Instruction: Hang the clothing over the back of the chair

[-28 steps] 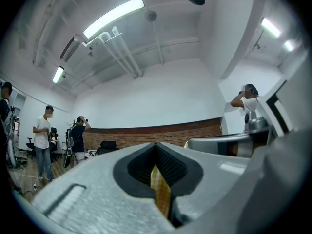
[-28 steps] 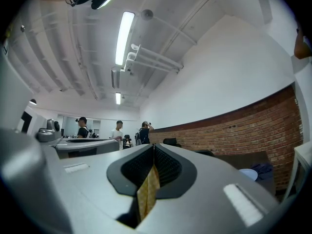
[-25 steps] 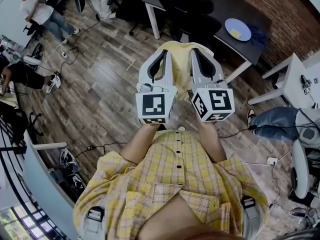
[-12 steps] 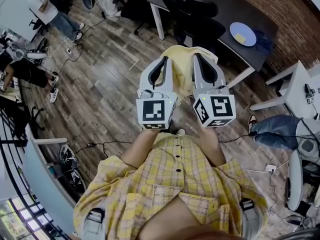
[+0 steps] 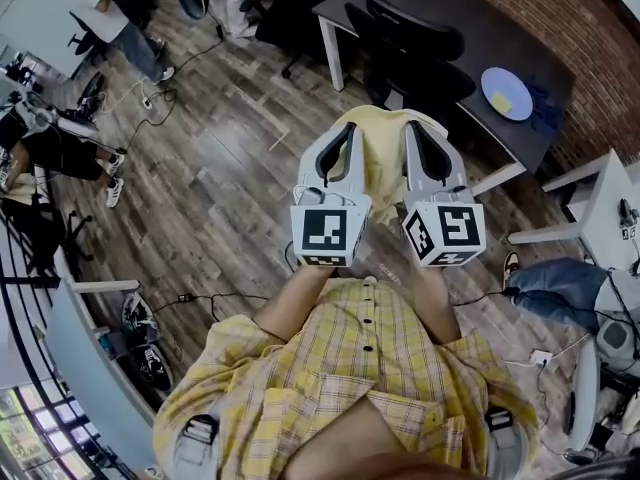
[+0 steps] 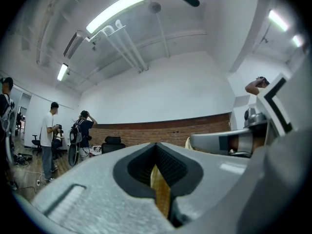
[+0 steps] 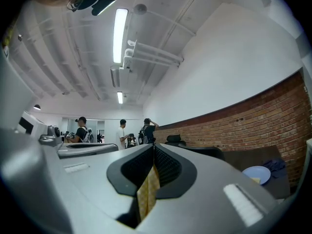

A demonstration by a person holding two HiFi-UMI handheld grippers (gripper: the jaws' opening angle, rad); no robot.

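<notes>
A yellow checked garment hangs from both grippers in front of me in the head view. My left gripper is shut on its left edge, and the cloth shows pinched between the jaws in the left gripper view. At its right edge my right gripper is shut too, a fold of cloth between its jaws. A black office chair stands beyond the garment, by a dark desk. Both grippers are held high, side by side, short of the chair.
A blue plate lies on the dark desk. White tables stand at the right. Cables run across the wooden floor. People stand at the far left. A brick wall closes the far side.
I have moved forward: the chair and desk sit lower and closer in the head view. Both grippers stay shut on the garment, held side by side.
</notes>
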